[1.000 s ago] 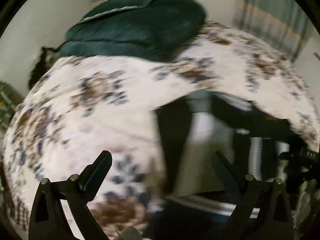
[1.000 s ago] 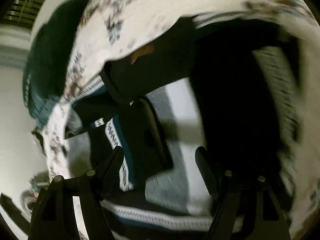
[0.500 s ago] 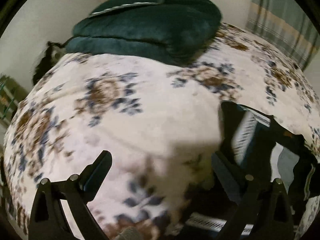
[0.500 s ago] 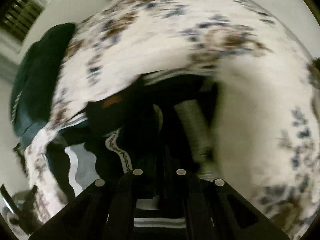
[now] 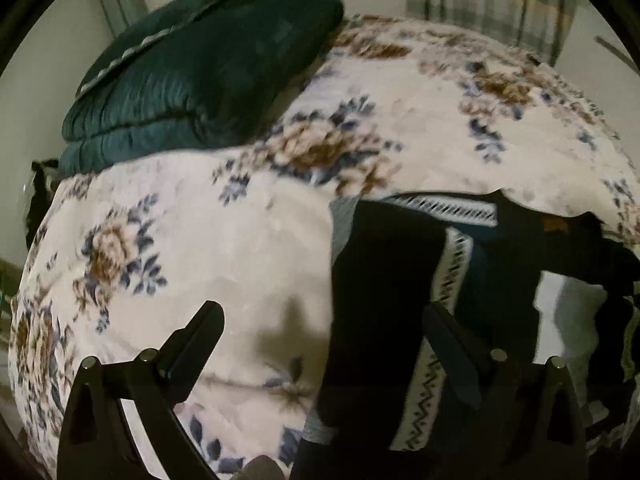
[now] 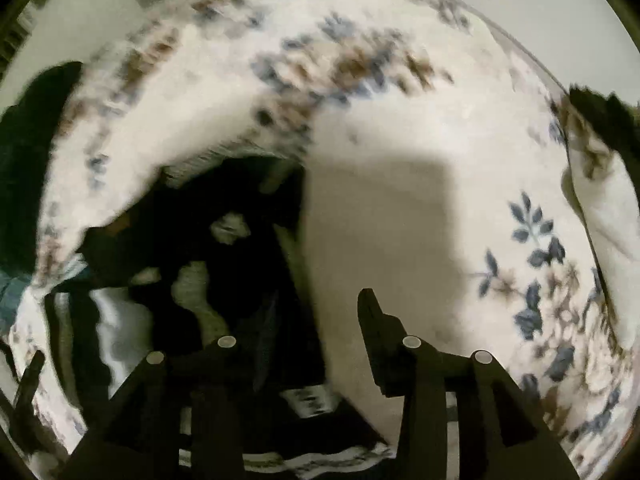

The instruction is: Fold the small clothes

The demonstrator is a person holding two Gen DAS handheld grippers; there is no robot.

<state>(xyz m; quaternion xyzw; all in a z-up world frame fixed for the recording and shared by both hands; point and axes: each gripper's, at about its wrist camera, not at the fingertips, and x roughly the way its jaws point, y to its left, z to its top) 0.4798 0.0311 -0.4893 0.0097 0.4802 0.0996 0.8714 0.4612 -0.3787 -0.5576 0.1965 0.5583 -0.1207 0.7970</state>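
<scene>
Looking down along your left gripper, you saw its jaws spread wide with nothing between them, hovering over a floral blanket on a bed. A dark garment with pale zigzag-patterned bands lay on that blanket, to the right of the gripper's midline, its near part passing under the right finger. A folded green quilt sat at the blanket's far end, well apart from the garment.

A second earlier your right gripper stood wide over the garment; half a second ago its jaws were pressed together down in the dark cloth. Now they were opening again, and I could not see any cloth pinched between them: the right finger stood over bare blanket and the left one was lost against the dark fabric. Your left gripper had meanwhile slid so that the garment, earlier at the right edge of its view, filled the lower right. My reading is that you had just released a pulled or folded edge and a fresh grasp was needed before the next fold.

In the left view the garment ran lengthwise from beside the gripper away toward the quilt, slightly tilted, with one patterned band following that long axis and another crossing its far end. In the blurred right view it lay left of the gripper, bunched.
</scene>
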